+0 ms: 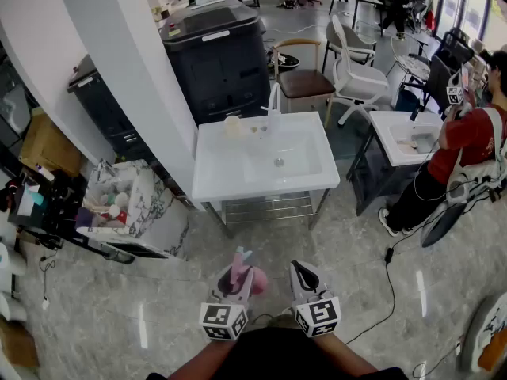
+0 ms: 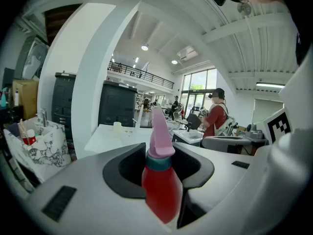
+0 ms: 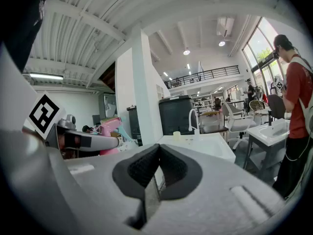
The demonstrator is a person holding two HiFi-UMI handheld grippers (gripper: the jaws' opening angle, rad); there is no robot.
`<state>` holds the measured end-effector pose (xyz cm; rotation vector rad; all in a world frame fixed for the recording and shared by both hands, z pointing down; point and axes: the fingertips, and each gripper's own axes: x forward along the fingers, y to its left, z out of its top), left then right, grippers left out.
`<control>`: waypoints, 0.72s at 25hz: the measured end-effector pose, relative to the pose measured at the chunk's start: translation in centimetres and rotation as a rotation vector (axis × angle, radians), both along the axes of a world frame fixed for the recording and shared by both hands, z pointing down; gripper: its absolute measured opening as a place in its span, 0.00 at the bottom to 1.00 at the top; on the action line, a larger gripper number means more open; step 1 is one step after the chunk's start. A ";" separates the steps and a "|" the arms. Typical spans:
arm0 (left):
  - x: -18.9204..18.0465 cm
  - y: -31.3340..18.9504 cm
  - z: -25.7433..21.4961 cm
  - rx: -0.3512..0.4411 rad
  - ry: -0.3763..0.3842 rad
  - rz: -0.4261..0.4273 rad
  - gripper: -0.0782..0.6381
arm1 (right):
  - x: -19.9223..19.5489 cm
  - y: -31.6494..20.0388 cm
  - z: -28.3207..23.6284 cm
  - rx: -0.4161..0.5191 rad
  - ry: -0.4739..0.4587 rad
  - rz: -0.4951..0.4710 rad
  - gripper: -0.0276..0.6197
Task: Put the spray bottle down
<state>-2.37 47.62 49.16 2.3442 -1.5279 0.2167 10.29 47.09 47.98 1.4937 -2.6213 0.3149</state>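
Open floor (image 1: pixel 333 260) up to the sink table (image 1: pixel 215 165), front counter (image 1: pixel 265 190) bare, cup (image 1: pixel 232 125) and faucet (image 1: pixel 273 101) at its back edge, pillar (image 1: pixel 135 70) and cluttered box (image 1: pixel 162 216) at left.

Bottle (image 2: pixel 161 192): red body, teal collar, pink head. Left gripper (image 2: pixel 159 163) and right gripper (image 3: pixel 157 173): grey shells, black pads, black-and-white square markers. Sink (image 1: pixel 214 172): white. Bin (image 1: pixel 218 62): black. Box (image 1: pixel 158 212): white with grey marble veining. Shirt (image 1: pixel 467 137): red. Floor (image 1: pixel 95 315): grey

No readable text, brand, number or sign. Square black-and-white markers on the cubes of left gripper (image 1: pixel 238 274) and right gripper (image 1: pixel 303 273): code patterns only, no letters. Visible side of spray bottle (image 2: pixel 161 187) plain. Small white strip (image 1: pixel 215 36) on dark cabinet (image 1: pixel 222 70): too small to read.
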 end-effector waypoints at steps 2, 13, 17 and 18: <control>-0.7 0.2 0.0 -0.003 -0.006 -0.010 0.34 | -0.6 0.3 -0.1 0.002 -0.004 -0.017 0.04; 0.3 -0.6 1.2 -0.008 -0.015 -0.086 0.34 | 2.4 -1.4 1.4 -0.014 -0.050 0.001 0.04; 1.4 -1.7 1.8 -0.021 -0.031 -0.059 0.34 | 3.2 -1.7 2.3 -0.041 -0.057 0.004 0.04; 1.7 -2.2 2.1 -0.023 -0.031 -0.055 0.34 | 3.4 -2.0 2.5 -0.038 -0.049 0.007 0.04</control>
